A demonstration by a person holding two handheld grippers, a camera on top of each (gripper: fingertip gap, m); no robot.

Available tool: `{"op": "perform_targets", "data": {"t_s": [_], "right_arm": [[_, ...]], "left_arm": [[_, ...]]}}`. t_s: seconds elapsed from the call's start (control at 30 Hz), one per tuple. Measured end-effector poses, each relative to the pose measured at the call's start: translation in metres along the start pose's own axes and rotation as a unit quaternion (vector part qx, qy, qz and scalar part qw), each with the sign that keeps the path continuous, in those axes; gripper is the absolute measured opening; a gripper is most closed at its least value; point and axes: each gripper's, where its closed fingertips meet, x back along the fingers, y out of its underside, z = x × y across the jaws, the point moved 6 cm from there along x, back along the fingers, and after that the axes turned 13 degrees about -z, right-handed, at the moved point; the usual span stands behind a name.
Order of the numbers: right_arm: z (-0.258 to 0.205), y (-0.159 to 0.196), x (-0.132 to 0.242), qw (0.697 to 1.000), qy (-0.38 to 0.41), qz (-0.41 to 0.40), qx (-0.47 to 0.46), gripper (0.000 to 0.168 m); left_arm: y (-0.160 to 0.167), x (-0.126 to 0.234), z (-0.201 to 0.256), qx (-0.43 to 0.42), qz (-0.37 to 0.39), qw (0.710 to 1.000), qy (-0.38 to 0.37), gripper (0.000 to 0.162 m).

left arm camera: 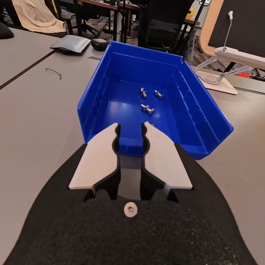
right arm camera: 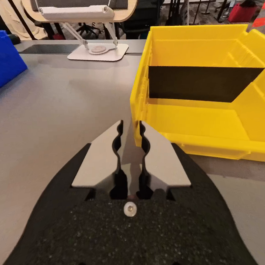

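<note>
A blue plastic bin stands on the grey table and holds several small silver bolts on its floor. My left gripper is open and empty, with its tips over the bin's low front lip, short of the bolts. A yellow plastic bin with a black divider across its middle stands at the right in the right wrist view. My right gripper is open by a narrow gap and empty. It sits at the yellow bin's near left corner, which shows through the gap.
A white folding stand sits at the table's far edge between the bins and also shows in the left wrist view. A grey pouch, a dark rounded object and a bent black wire lie left of the blue bin. The blue bin's side shows at the left. The tips of one gripper are about 55 centimeters away from the tips of the other.
</note>
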Motion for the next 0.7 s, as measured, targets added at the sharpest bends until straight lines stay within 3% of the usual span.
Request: {"op": "perform_targets", "data": {"t_s": [0.07,0.2,0.3,0.4,0.53,0.7], "right_arm": [[0.000,0.002,0.010,0.999,-0.039,0.018,-0.007,0.030],[0.040,0.001,0.039,0.996,-0.039,0.062,-0.046,0.037],[0.074,0.001,0.049,0.995,0.011,0.069,-0.067,0.039],[0.090,0.008,0.042,0.995,0.076,0.057,-0.031,0.039],[0.084,0.014,0.024,0.997,0.078,0.025,-0.015,0.039],[0.070,0.005,0.028,0.990,0.120,0.063,0.042,0.037]], "left_arm": [[0.002,0.000,0.004,0.001,-0.009,1.000,0.018,0.030],[0.006,-0.004,0.020,-0.032,-0.029,0.998,0.043,0.030],[0.007,-0.007,0.030,-0.061,-0.038,0.996,0.047,0.030],[0.009,-0.010,0.039,-0.092,-0.042,0.994,0.049,0.031],[0.014,-0.014,0.051,-0.116,-0.063,0.987,0.088,0.033],[0.006,-0.009,0.068,-0.178,-0.080,0.964,0.182,0.045]]}}
